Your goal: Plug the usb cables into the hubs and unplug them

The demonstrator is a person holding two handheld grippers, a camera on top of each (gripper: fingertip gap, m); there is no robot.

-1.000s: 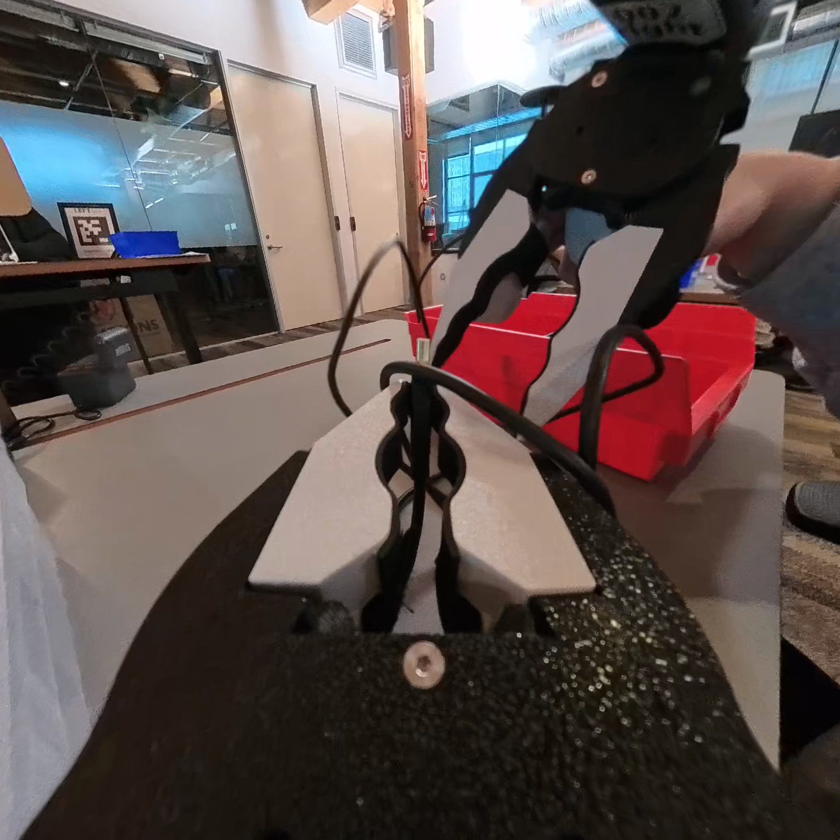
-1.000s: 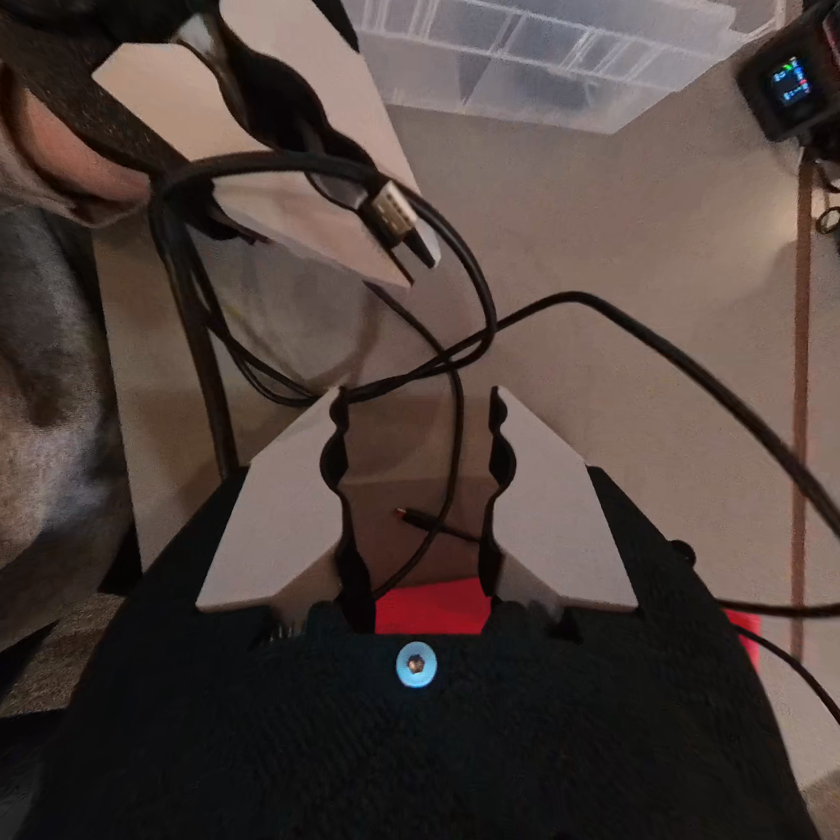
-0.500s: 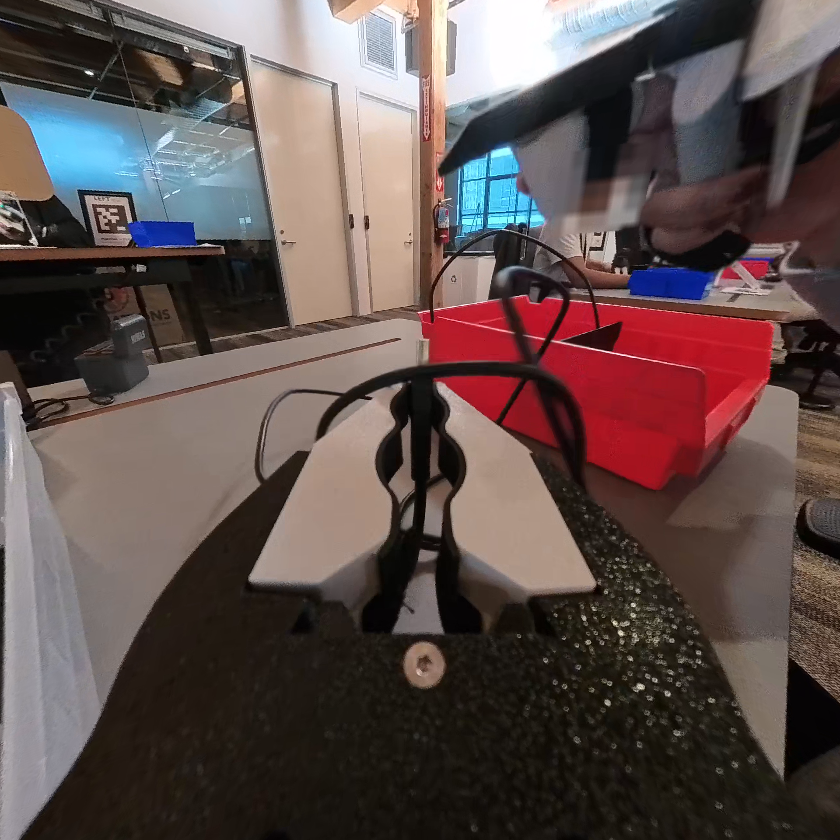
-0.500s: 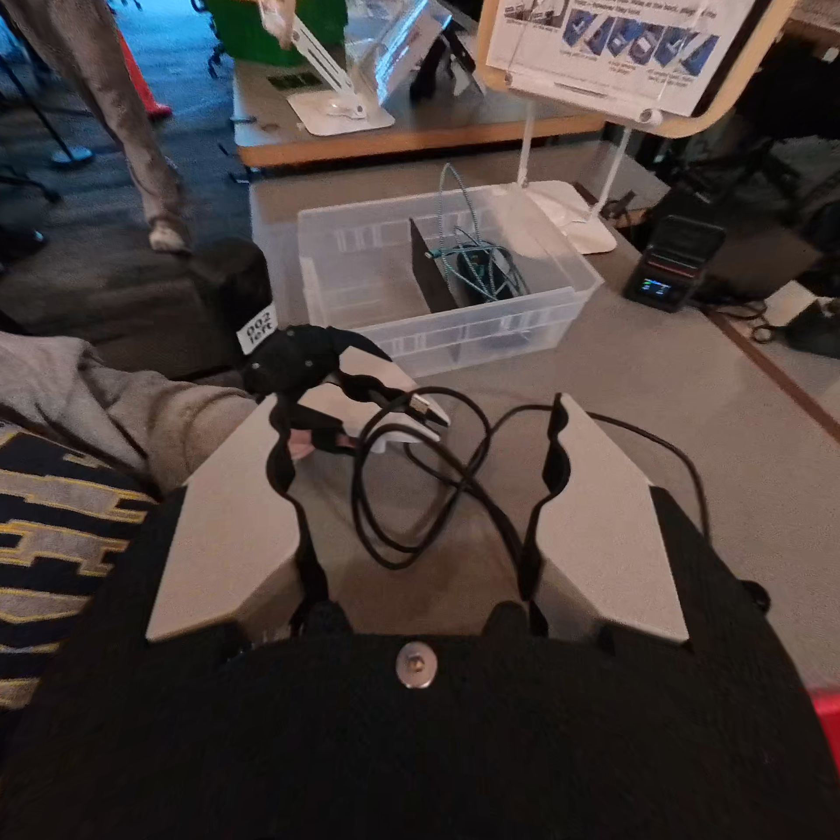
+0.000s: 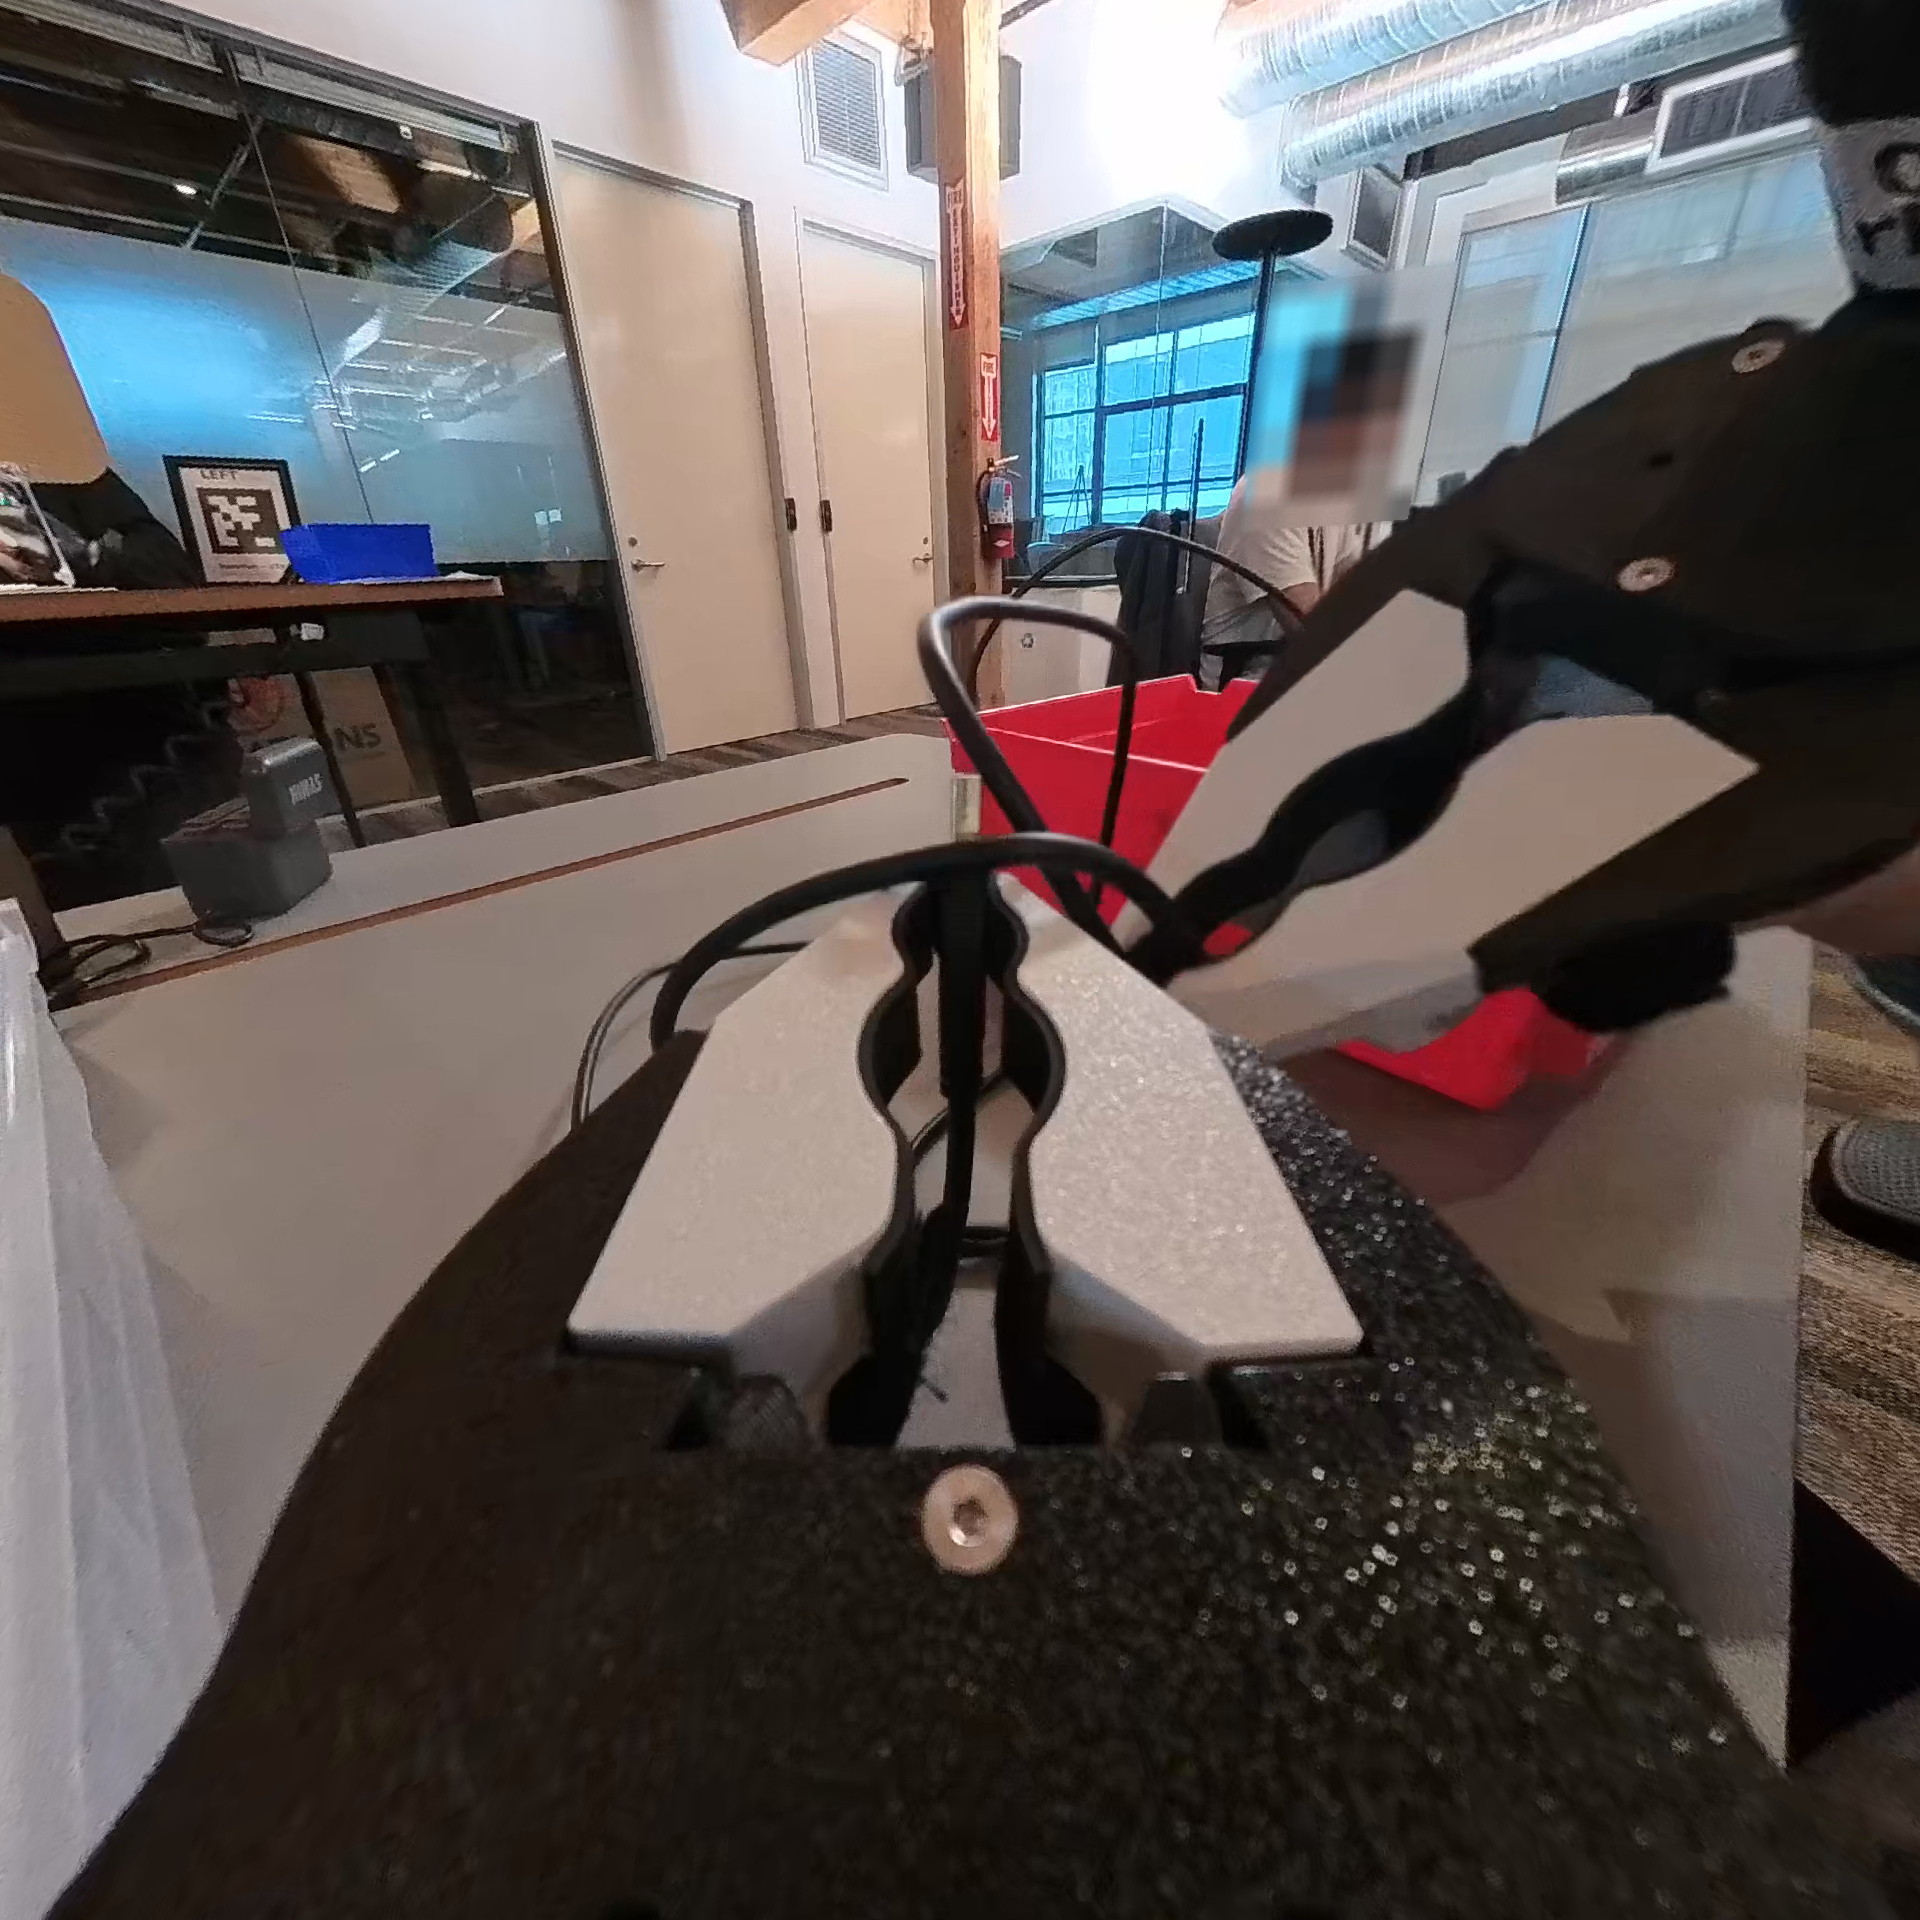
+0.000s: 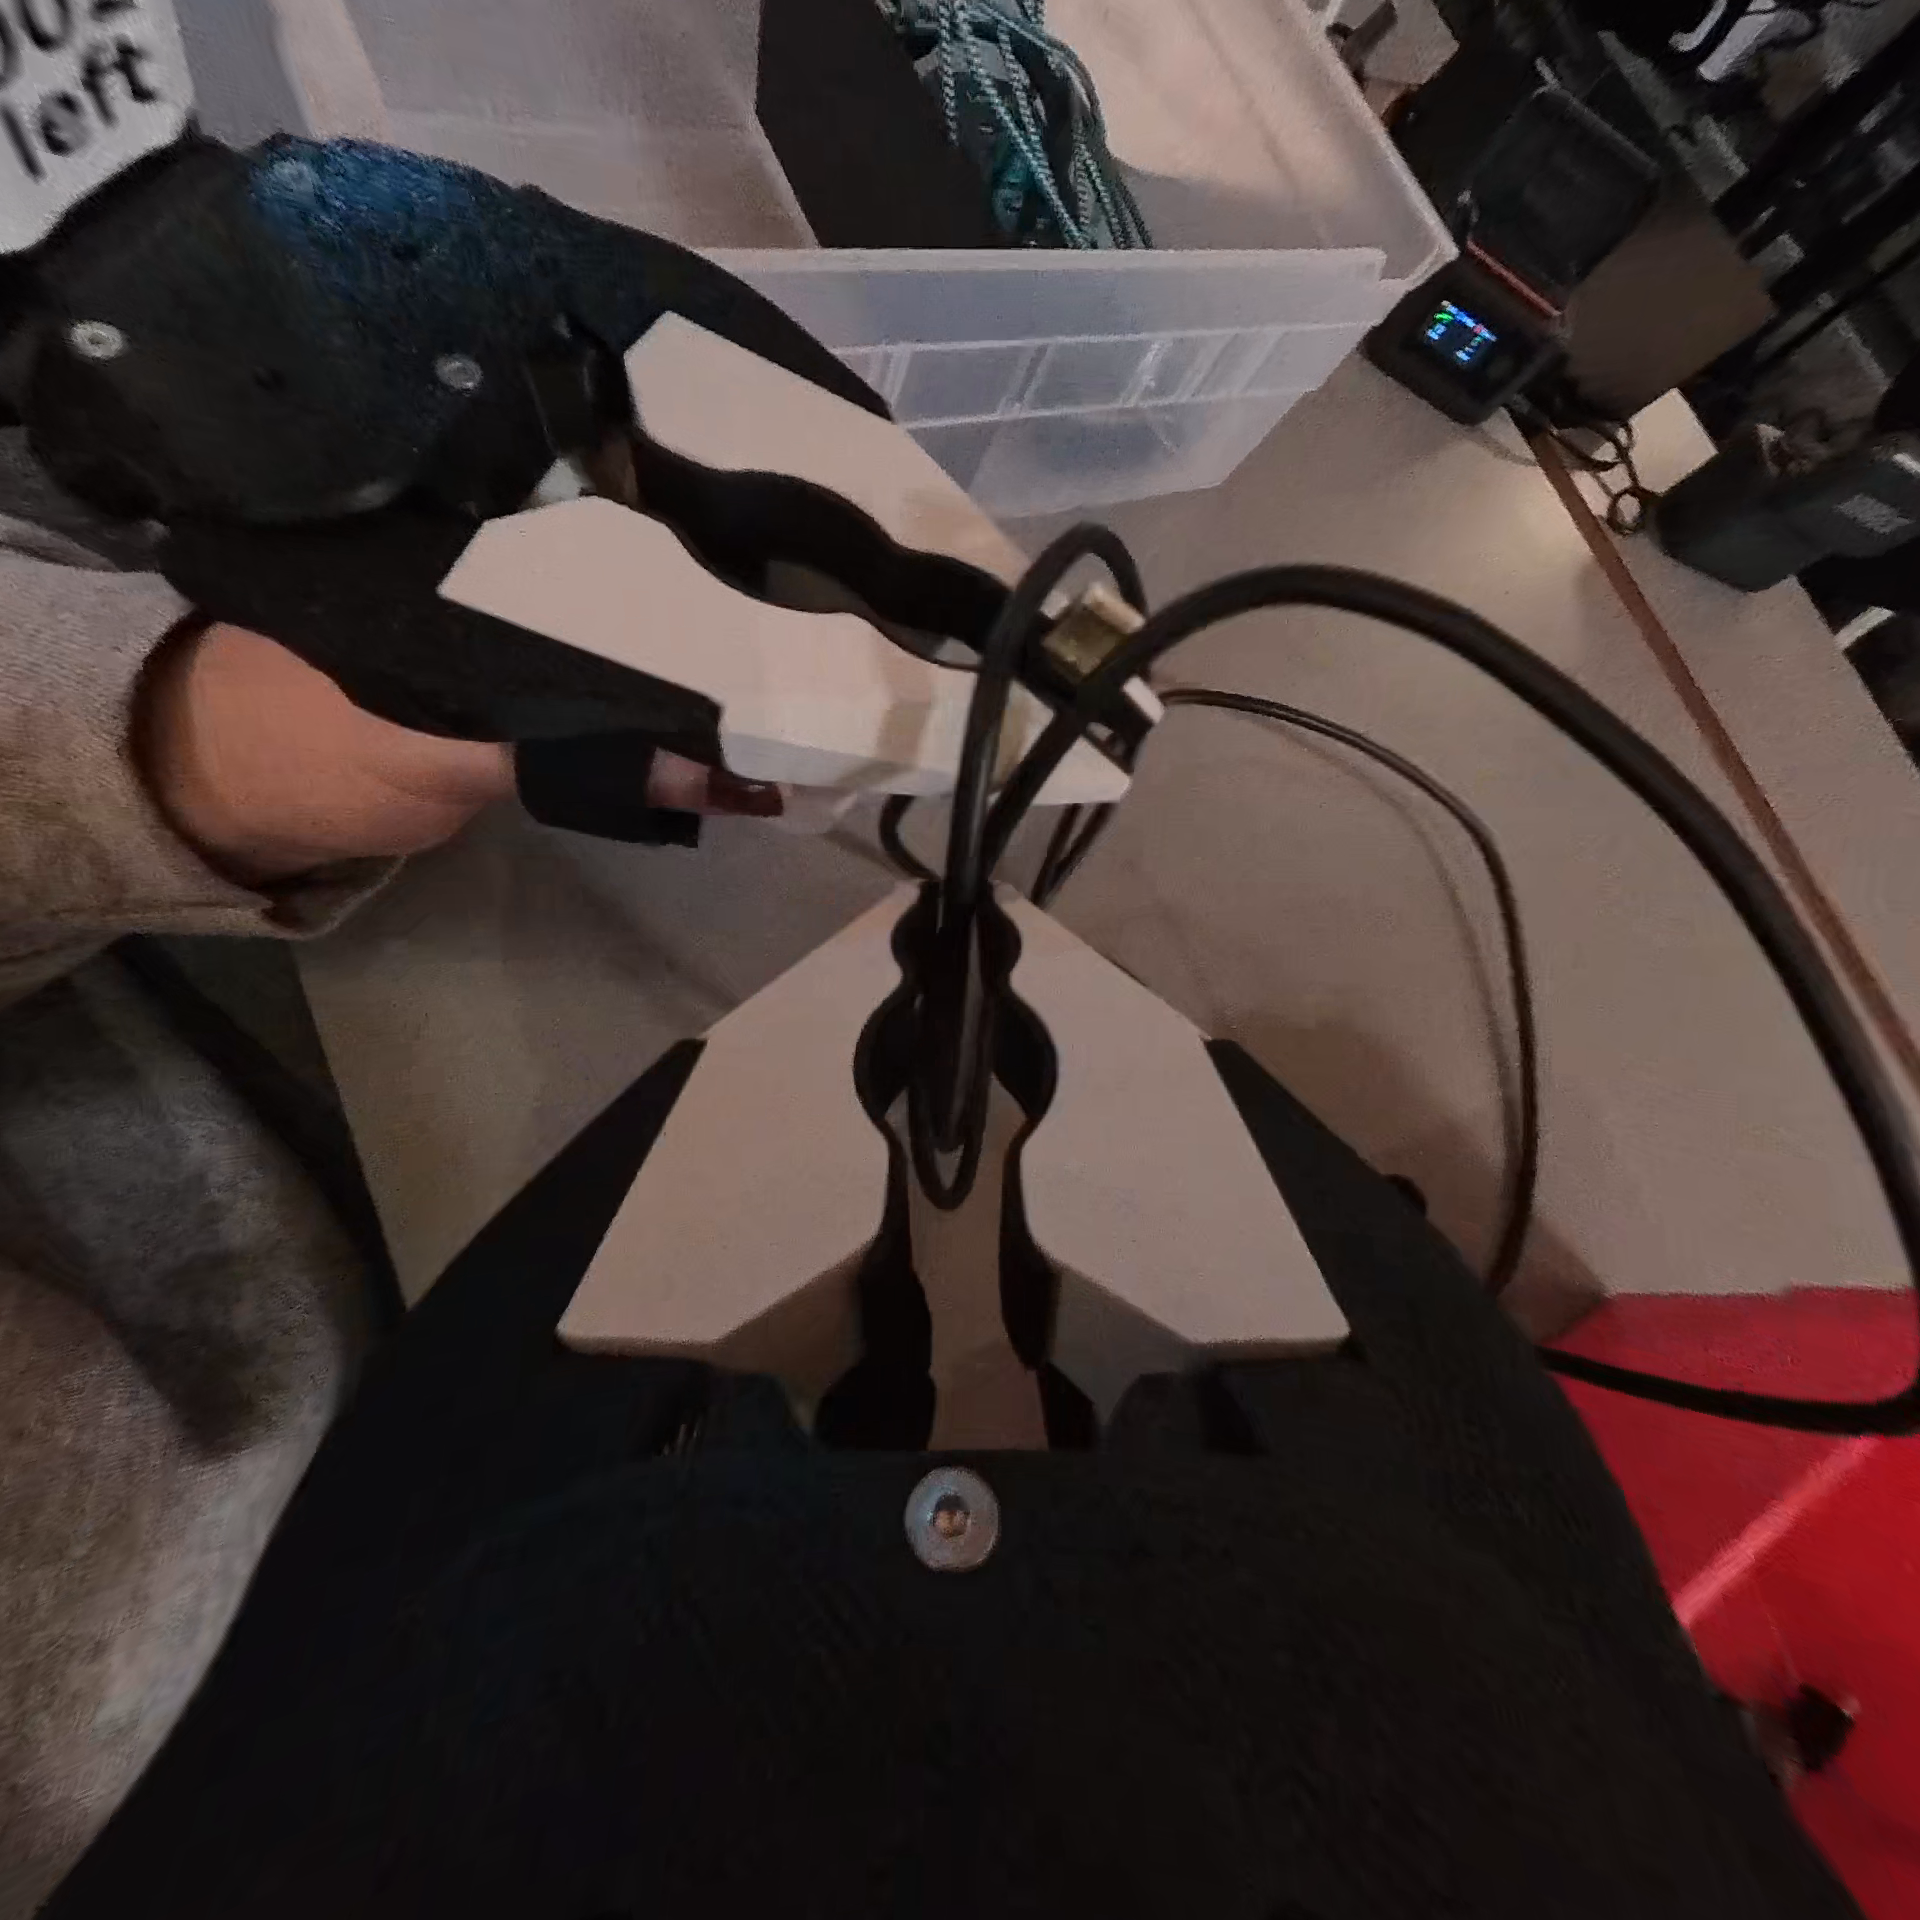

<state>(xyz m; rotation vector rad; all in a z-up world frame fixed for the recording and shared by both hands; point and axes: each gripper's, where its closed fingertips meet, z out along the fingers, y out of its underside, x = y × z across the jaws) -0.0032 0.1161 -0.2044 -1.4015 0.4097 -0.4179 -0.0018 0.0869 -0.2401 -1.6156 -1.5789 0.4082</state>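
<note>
My left gripper [image 5: 961,896] is shut on the plug end of a black USB cable [image 5: 1029,852], held above the grey table [image 5: 364,1039]. In the right wrist view the left gripper [image 6: 1060,665] shows the cable's metal USB plug [image 6: 1086,629] sticking out past its tips. My right gripper [image 6: 961,906] is shut on a loop of the same black cable [image 6: 1455,634], just below and in front of the plug. It also shows in the left wrist view [image 5: 1169,935], tips close to the left gripper's right side. No hub is clearly visible.
A red bin [image 5: 1070,758] stands on the table behind the grippers, also at the lower right [image 6: 1766,1507]. A clear plastic bin [image 6: 1091,343] with braided cables sits farther off. A small device with a lit screen [image 6: 1460,343] sits beside it. A person's sleeve is at the left. The left gripper's tips are roughly 4 cm from the right gripper's.
My right gripper was open and higher up; it has come down beside the left gripper and shut on the cable. The left gripper stayed shut on the plug end.
</note>
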